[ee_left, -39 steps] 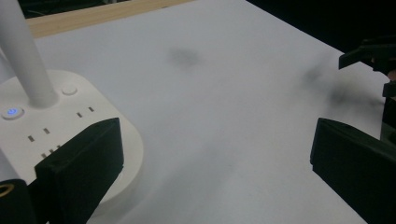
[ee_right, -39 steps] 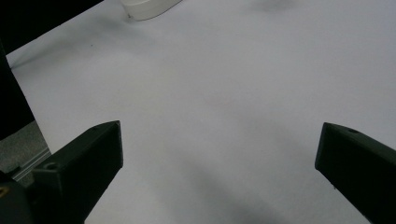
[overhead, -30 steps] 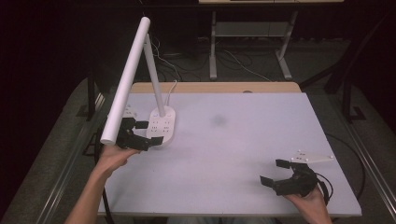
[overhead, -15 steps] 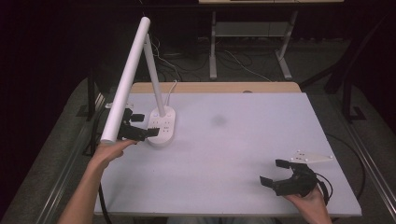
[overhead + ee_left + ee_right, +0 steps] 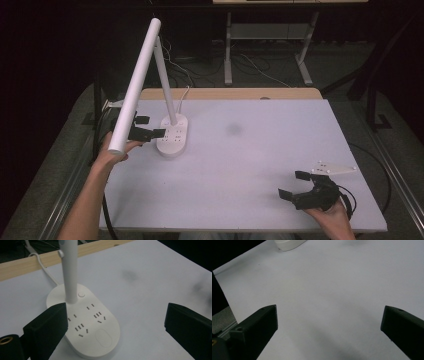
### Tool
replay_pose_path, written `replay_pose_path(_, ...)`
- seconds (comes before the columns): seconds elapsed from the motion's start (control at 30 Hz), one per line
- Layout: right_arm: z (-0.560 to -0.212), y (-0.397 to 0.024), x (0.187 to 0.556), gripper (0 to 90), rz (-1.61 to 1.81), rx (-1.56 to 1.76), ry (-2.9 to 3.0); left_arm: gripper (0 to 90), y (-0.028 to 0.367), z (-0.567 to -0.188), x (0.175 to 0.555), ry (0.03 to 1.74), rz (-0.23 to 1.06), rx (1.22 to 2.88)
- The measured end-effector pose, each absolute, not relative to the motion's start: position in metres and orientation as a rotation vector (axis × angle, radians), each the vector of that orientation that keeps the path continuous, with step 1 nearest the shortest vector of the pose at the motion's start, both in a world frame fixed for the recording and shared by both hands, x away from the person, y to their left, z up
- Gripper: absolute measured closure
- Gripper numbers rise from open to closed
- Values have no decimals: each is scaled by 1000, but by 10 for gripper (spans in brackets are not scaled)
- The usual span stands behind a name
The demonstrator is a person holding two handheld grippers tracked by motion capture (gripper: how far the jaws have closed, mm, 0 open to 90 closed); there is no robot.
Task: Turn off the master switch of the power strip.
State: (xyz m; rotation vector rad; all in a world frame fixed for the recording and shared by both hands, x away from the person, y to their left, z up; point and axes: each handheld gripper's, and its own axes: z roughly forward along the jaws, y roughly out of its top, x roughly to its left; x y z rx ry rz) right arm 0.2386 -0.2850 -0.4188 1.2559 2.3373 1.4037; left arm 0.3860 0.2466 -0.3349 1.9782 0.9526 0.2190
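While the left tool [image 5: 150,127] gapes beside the lamp base [image 5: 173,135], the right tool [image 5: 295,184] rests released.

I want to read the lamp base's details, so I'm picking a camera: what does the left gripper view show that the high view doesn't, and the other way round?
The left gripper view alone resolves the lamp base: socket slots, a small round button by the stem, an oval pad near the front edge. The high view alone gives the long lamp head, the right gripper open near the table's front right, and the floor beyond. Both show the base, the stem, its cable, and the left gripper open beside the base.
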Motion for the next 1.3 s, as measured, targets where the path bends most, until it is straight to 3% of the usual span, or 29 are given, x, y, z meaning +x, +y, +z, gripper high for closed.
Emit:
replay_pose_path(0.37, -419, -285, 239, 2, 1400, 1259, 2334, 63, 256, -343, 404, 1006, 227, 1976)
replay_pose_path(0.93, -419, -286, 239, 2, 1394, 1273, 2323, 198, 266, -354, 431, 1086, 201, 1956)
replay_pose_path(1.17, -419, -288, 239, 2, 1394, 1274, 2316, 263, 268, -358, 441, 1121, 206, 1938)
replay_pose_path(1.3, -420, -289, 240, 2, 1395, 1271, 2314, 347, 272, -361, 446, 1145, 222, 1927)
